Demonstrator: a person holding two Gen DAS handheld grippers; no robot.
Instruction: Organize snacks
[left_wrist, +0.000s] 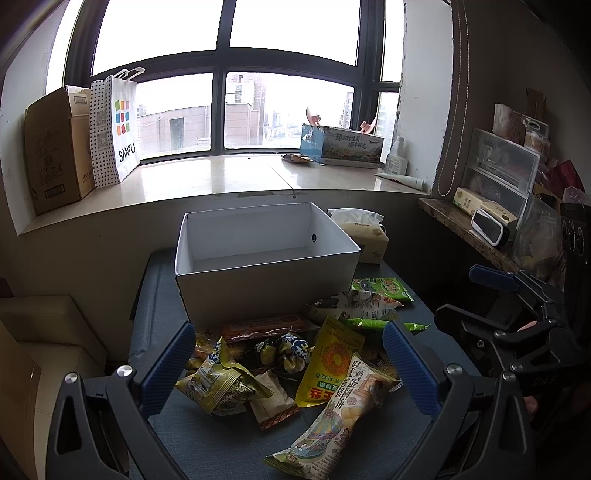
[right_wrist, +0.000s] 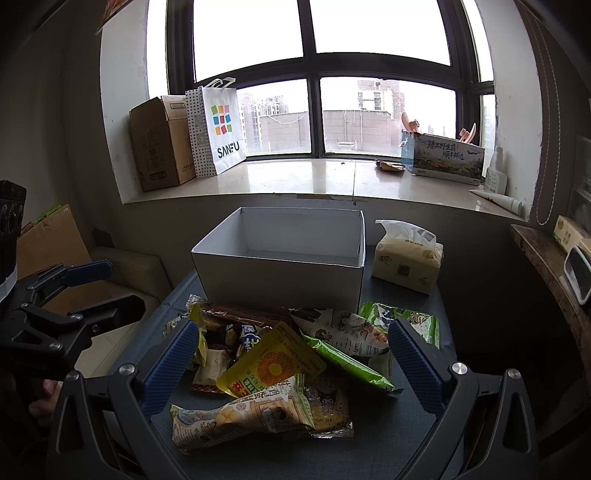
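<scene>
A heap of snack packets lies on the blue table in front of an empty white box. The heap holds a yellow pouch, a long illustrated biscuit packet, green packets and a brown bar. My left gripper hangs open above the near side of the heap, nothing between its blue pads. My right gripper is open too, over the same heap. Each gripper shows at the edge of the other's view.
A tissue pack stands right of the box. The windowsill behind carries a cardboard box, a SANFU paper bag and a printed carton. A cluttered shelf runs along the right. Low beige furniture sits at the left.
</scene>
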